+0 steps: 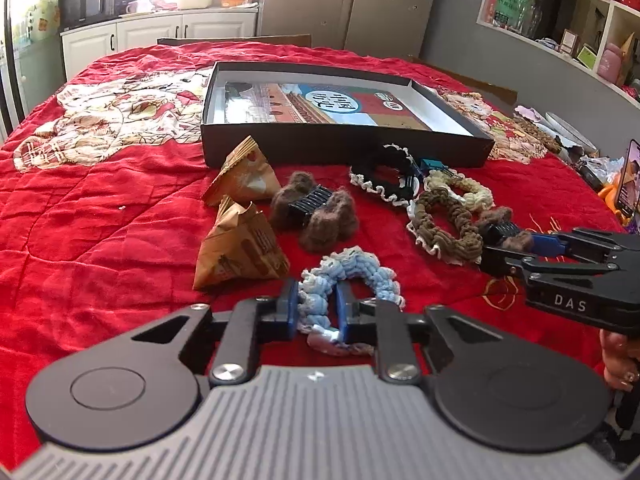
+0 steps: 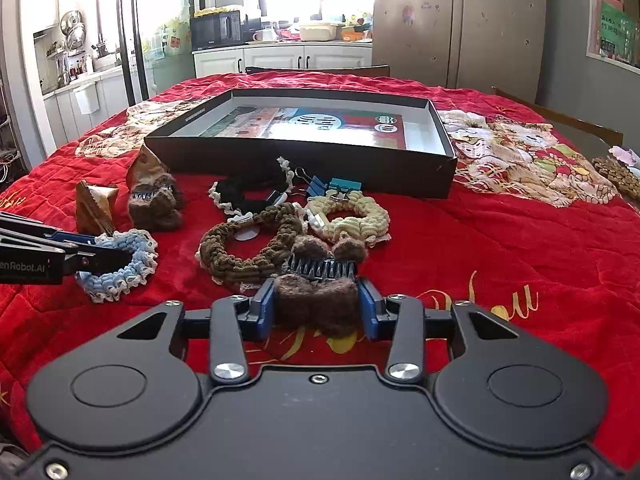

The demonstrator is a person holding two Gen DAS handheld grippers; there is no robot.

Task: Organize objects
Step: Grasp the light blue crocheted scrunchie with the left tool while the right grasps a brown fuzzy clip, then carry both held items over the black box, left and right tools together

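Blue scrunchie [image 1: 344, 280] pinched in left fingers [image 1: 294, 308]; right fingers [image 2: 266, 308] clamp brown claw clip [image 2: 316, 300] (open red cloth [image 2: 520, 240] rightward).

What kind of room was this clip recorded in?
Most likely a home kitchen-dining area: a microwave on a counter over white cabinets, a fridge with magnets, and a table under a red quilted cloth.
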